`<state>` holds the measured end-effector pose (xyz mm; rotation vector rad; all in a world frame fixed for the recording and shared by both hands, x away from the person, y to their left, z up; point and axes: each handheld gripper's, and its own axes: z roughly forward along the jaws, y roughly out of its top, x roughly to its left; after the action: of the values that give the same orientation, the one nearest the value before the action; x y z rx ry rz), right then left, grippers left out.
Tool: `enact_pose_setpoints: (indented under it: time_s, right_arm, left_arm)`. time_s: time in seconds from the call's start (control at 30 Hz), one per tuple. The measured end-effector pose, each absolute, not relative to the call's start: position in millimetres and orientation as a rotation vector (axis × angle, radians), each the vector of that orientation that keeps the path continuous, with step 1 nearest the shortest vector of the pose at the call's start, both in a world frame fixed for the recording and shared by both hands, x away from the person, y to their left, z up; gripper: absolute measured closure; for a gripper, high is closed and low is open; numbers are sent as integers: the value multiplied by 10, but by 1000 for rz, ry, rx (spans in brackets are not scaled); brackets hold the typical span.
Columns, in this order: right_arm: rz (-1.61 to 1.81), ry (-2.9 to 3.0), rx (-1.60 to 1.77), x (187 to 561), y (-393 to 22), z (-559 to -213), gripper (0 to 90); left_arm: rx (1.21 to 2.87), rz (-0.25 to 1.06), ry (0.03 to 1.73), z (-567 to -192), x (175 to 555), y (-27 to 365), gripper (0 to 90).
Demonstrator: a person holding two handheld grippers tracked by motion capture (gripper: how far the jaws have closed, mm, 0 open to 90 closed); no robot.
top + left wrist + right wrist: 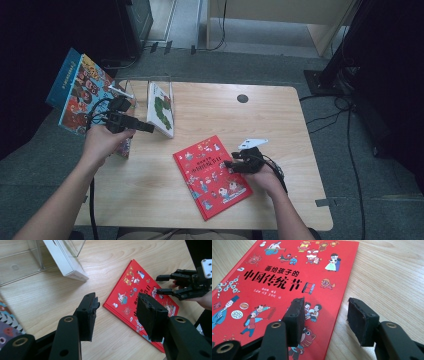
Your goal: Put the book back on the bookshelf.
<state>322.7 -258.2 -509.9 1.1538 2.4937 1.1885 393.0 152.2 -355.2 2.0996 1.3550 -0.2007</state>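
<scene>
Red and glossy, the picture book (212,176) lies flat on the pale wooden counter (280,125), skewed toward the near edge, with the right tool (231,165) at its right edge. The high view gives the layout: a clear acrylic stand (160,82) at the far left of the counter with a white book (161,109) leaning in it, and a blue-spined illustrated book (80,92) beside the person's left hand (102,142), overhanging the counter's left side. How that book is held cannot be told from here. The right gripper view supplies what the high view is too small for: the black title lettering and cartoon figures on the red cover (287,290), and the right tool's jaws standing about half apart, one above the cover and one over bare wood, straddling the book's edge with no pad pressing on it. The left gripper view looks across the counter: the left tool (116,315) hangs above the wood with its jaws about half open and nothing between them, the red book (140,297) beyond, the white book's corner (67,265) at the top, and the right tool (162,285) reaching in from the far side.
</scene>
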Motion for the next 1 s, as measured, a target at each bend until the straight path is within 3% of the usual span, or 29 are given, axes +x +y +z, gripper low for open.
enact_pose_setpoints:
  time_s: [1.0]
  right_arm:
    - [1196,2429,1200,3030,-2741,-5085,634]
  left_arm:
    - [2207,-134,1207,-4252,3808,1091,477]
